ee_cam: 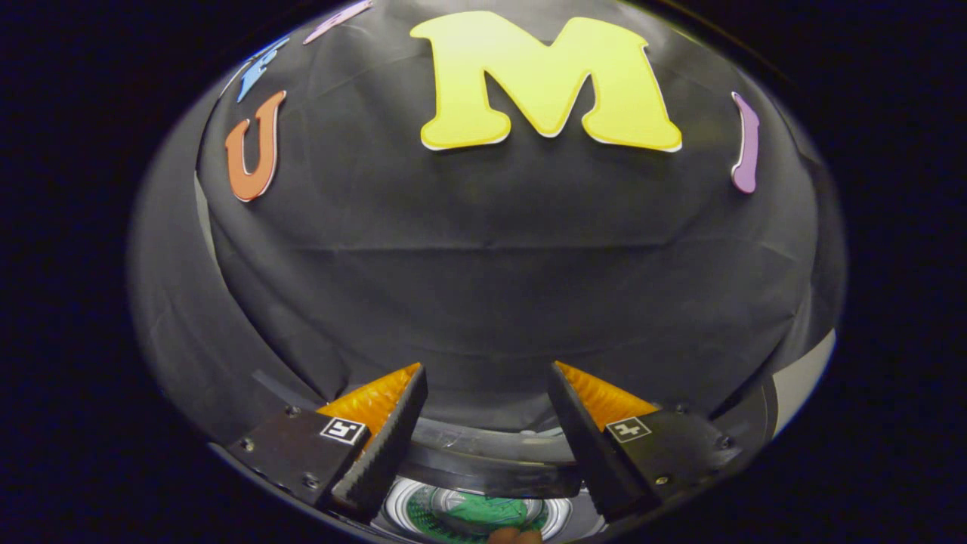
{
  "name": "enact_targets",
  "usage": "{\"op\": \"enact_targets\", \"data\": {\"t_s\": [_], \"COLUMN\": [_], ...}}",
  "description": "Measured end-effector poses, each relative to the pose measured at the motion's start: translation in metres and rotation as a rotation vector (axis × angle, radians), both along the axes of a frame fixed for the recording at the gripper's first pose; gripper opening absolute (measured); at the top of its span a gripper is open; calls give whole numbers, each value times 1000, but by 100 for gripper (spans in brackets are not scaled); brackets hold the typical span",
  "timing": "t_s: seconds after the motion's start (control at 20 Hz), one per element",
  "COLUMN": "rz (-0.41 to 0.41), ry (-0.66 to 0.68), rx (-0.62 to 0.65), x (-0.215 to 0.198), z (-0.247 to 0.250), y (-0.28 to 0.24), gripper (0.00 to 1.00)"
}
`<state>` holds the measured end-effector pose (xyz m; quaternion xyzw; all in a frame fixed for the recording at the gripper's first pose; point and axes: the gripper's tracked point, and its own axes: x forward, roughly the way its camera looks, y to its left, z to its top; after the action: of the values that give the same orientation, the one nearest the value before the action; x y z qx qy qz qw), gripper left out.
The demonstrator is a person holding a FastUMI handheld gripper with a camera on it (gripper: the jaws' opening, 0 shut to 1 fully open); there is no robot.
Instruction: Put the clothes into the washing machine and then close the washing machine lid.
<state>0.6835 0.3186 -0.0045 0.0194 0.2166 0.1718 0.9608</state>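
Beyond the fingers' left side, the black cloth wall (483, 287) of the booth curves round and takes up nearly all that can be seen ahead; its folds are soft and it carries nothing to grip.

The gripper (487, 393) stands released, its two fingers spread well apart with nothing between them but open air and the wall far beyond.

Low between the fingers, and nearer than their tips, lies the washing machine (483, 461): a dark curved rim band, and under it the round mouth of the drum (412, 508) with its pale ring. Inside the drum sits something green (483, 512), most likely the clothes, so the garment seems already dropped in and the lid is probably what remains.

As to handling, cloth of this sort should be light, limp and easy to bunch; a pinch on any raised fold would lift it, though it may trail or snag on the rim. The lid ought to be stiff and light, best pushed or pinched at its free front edge so that it swings on its hinge, and its smooth plastic could slip between the fingers.

Much is hard to make out. The dark band may be the raised lid or only the tub rim; I cannot tell which. The drum is cut off below, so how much clothing lies in it stays unknown. A small brownish shape (514, 536) at the drum's near edge is too cropped to name. To the right a pale panel (804, 378) shows past the cloth, unclear in kind.
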Motion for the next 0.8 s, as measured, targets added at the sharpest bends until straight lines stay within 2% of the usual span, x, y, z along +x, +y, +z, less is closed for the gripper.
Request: {"op": "enact_targets", "data": {"t_s": [0.4, 0.8], "rz": [6, 2], "ry": [-53, -104], "rx": [5, 13], "x": [-20, -66], "z": [-1, -15], "y": [-2, -6], "gripper": [100, 100]}}
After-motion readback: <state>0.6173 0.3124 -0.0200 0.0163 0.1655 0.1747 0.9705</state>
